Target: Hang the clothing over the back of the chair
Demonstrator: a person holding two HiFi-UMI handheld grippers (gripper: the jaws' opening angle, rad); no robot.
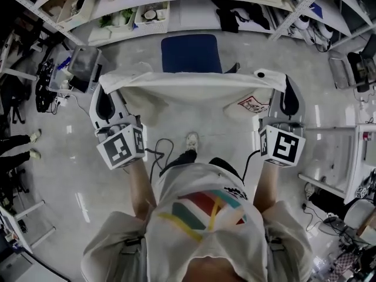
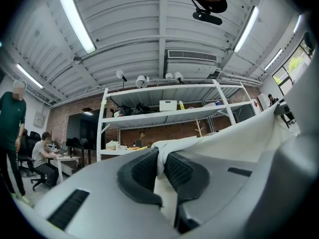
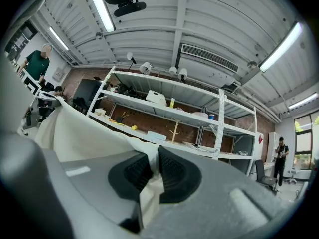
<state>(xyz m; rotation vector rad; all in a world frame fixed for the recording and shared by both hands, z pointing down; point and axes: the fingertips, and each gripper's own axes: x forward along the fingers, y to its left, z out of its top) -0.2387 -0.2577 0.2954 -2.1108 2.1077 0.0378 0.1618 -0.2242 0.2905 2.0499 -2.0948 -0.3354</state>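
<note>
Each corner of the white garment (image 1: 194,90) is pinched in tight-closed jaws, left gripper (image 1: 107,96) and right gripper (image 1: 288,96) held wide apart so the cloth stretches flat across frame centre, just below the blue chair (image 1: 191,53), seemingly for draping

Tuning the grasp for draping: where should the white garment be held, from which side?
Grip the white garment by its upper edge, one end per gripper, from the person's side, as left gripper and right gripper do: it spreads flat, facing the blue chair.
</note>
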